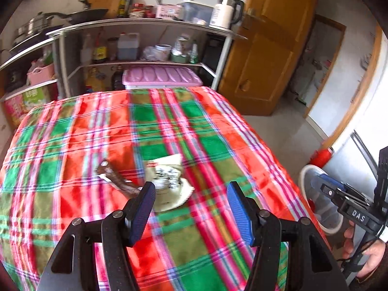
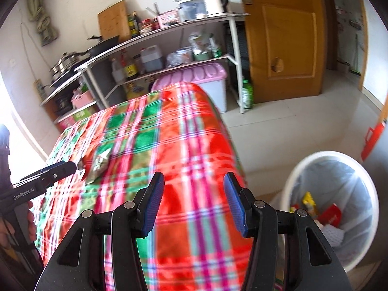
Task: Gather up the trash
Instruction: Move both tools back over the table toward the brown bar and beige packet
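Two wrappers left: a pale packet (image 1: 167, 181) and a brown wrapper (image 1: 116, 179) beside it, lying mid-table on the plaid cloth (image 1: 97, 126). The left gripper (image 1: 191, 208) hangs over them, spread, empty. The right gripper (image 2: 194, 201) is spread and empty too, near the white bin (image 2: 291, 177) off the table's right edge. Next, I'd say: drop, pinch the packet. Plenty of open cloth around.

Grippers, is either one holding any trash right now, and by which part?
Nothing is held: the left gripper and right gripper are both open and empty.
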